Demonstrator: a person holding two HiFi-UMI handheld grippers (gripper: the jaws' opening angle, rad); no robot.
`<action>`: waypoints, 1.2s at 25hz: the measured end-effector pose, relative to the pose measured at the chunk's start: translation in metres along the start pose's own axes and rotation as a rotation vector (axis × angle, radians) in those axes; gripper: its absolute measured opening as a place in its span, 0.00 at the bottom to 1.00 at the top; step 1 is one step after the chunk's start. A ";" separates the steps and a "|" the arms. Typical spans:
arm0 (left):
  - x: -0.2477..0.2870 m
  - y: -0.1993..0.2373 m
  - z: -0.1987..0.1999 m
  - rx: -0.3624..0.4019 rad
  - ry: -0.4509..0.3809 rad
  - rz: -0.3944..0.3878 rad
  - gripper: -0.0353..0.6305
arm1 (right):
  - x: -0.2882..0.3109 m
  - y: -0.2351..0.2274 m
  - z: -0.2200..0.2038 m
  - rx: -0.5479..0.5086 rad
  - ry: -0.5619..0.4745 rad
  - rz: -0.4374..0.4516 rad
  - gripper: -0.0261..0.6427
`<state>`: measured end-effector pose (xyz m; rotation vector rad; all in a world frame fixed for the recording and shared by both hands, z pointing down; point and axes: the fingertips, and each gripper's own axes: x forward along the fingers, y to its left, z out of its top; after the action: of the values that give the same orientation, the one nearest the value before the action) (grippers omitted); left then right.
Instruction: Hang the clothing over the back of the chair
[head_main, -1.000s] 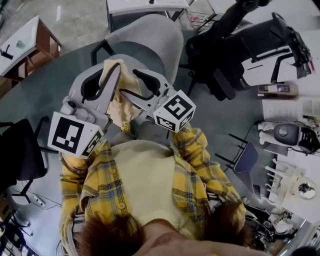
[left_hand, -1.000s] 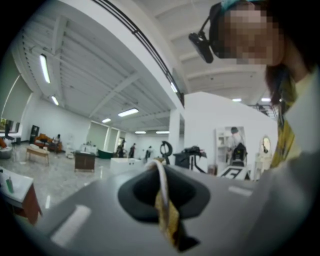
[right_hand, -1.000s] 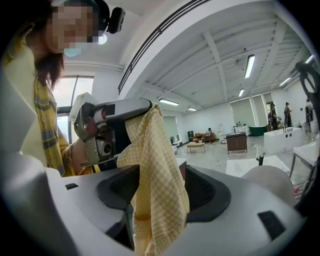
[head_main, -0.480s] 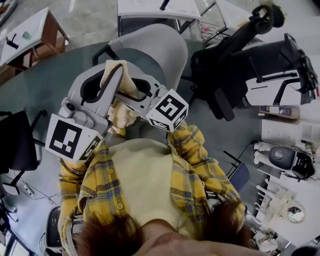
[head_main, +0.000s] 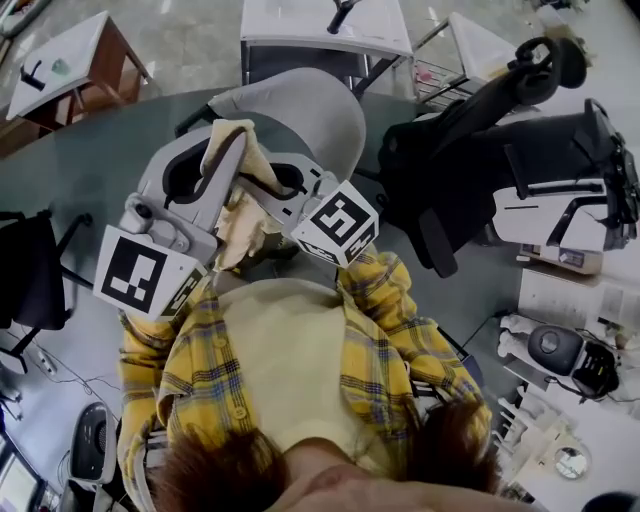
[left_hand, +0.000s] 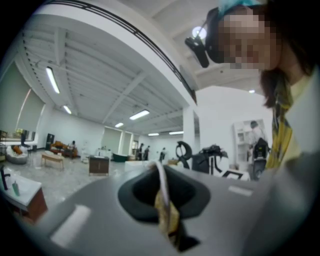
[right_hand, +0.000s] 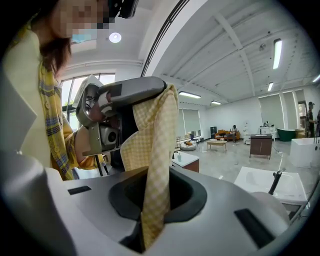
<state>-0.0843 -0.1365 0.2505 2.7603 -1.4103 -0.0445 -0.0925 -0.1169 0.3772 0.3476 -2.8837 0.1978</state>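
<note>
The clothing (head_main: 236, 214) is a pale yellow checked cloth bunched between both grippers in front of the person's chest. My left gripper (head_main: 228, 138) is shut on its top edge, and a thin fold (left_hand: 167, 215) shows pinched in the left gripper view. My right gripper (head_main: 252, 184) has just been closing, and a strip of the cloth (right_hand: 155, 150) now runs down between its jaws. That strip hangs from the left gripper (right_hand: 125, 95) opposite. The grey chair (head_main: 310, 110) stands just beyond the grippers, its back towards me.
A black office chair (head_main: 470, 170) stands close on the right of the grey chair. A white table (head_main: 325, 20) lies behind it and a wooden desk (head_main: 60, 60) at the far left. Shelves with gear (head_main: 560, 350) fill the right side.
The right gripper's jaws have narrowed from wide open onto the cloth. Both grippers have shifted with the cloth, and the room has slid across the head view.
</note>
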 end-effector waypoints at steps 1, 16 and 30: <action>0.005 0.001 -0.002 -0.003 0.002 0.003 0.08 | -0.002 -0.006 -0.001 -0.003 0.008 -0.004 0.11; 0.051 0.010 -0.014 -0.069 -0.021 0.099 0.12 | -0.055 -0.097 0.005 0.030 -0.009 -0.110 0.10; 0.082 0.017 -0.040 -0.107 0.017 0.120 0.12 | -0.079 -0.145 0.010 0.013 -0.023 -0.195 0.10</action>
<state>-0.0481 -0.2124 0.2906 2.5799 -1.5197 -0.0895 0.0157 -0.2410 0.3634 0.6335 -2.8486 0.1788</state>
